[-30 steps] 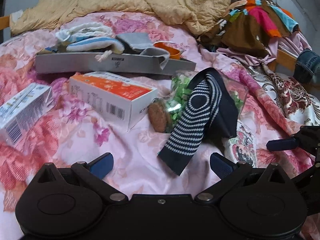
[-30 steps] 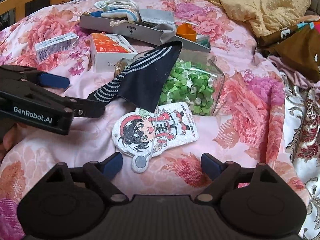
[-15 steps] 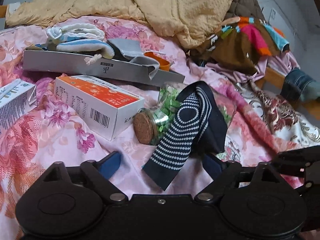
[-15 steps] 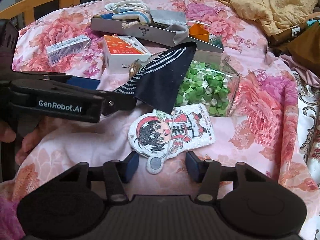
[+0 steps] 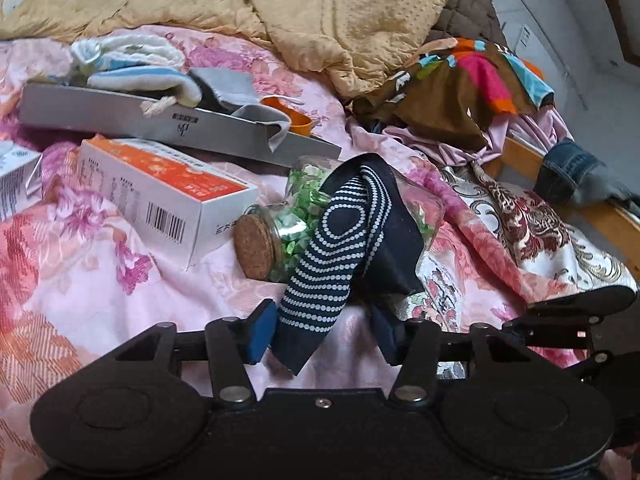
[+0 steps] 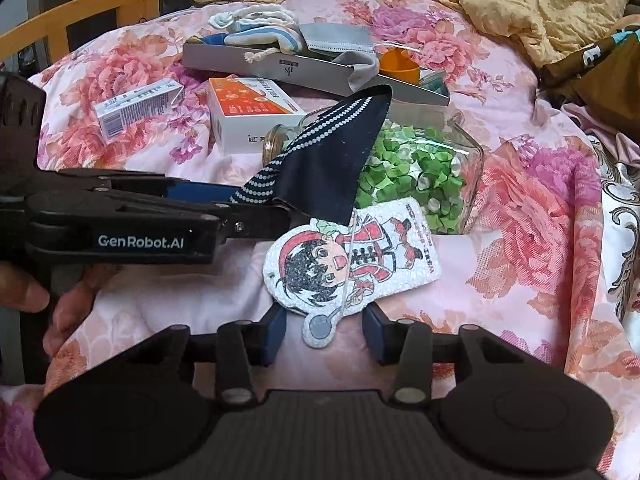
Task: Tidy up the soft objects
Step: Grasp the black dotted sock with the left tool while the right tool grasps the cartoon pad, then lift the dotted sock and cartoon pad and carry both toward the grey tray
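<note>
While the sock (image 5: 340, 248) lies draped over the jar (image 5: 280, 232), its toe end hangs down onto the quilt (image 5: 120, 280) at the near side, and that is plainly why the left gripper (image 5: 322, 334) has gone in low there: the loose end is the only part free of the glass. Its jaws are closing, half-narrowed, with the sock's tip between the blue pads (image 5: 262, 334); the left pad is at the cloth, the right one looks a little clear of it, so I would not call it gripped yet.

The right gripper (image 6: 325, 334) is set just to the right of it, over the flat cartoon charm (image 6: 348, 256) that lies on the quilt against the near side of the jar. Its jaws are closing too, with the charm's round grey tab between them and neither pad seeming to press on it.

Farther off, the long grey tray (image 5: 160, 120) already holds rolled cloths and a mask, so I take it as the place for soft things. The orange box (image 5: 160, 196) and the small carton (image 6: 136, 108) lie to the left, hard goods and likely to stay put.

The jar may roll if the sock drags.
</note>
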Demonstrator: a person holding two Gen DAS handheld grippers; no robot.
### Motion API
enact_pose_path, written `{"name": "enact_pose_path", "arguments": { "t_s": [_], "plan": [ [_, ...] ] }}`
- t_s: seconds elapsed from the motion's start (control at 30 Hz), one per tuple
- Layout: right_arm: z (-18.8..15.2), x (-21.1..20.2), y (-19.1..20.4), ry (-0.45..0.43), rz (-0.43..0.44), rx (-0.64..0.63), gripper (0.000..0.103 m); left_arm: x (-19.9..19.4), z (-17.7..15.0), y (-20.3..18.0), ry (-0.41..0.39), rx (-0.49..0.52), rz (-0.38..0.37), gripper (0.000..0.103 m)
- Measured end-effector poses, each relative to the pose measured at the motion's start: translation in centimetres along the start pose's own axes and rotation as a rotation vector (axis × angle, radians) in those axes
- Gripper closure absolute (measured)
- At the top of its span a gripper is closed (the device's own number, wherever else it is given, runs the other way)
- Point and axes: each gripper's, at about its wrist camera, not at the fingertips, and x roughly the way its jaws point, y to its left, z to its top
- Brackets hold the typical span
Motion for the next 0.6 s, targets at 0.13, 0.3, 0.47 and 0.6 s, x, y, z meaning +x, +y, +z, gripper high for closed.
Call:
{"name": "enact_pose_path", "arguments": {
  "t_s": [0.13, 0.3, 0.47, 0.6],
  "plan": [
    [0.0, 0.0, 0.0, 0.000, -0.003, -0.005, 0.057, 0.0, 0.0, 0.4, 0.001, -0.034, 0.017, 0.063],
    [0.0, 0.1, 0.2, -0.001, -0.008, -0.009, 0.057, 0.1, 0.0, 1.3, 0.008, -0.092, 0.028, 0.072],
    [0.0, 0.0, 0.2, 0.000, -0.010, -0.012, 0.062, -0.2, 0.0, 1.5, -0.001, -0.107, 0.030, 0.080],
    [0.1, 0.0, 0.3, -0.001, -0.015, -0.013, 0.067, -0.3, 0.1, 1.8, -0.006, -0.134, 0.035, 0.084]
  ]
}}
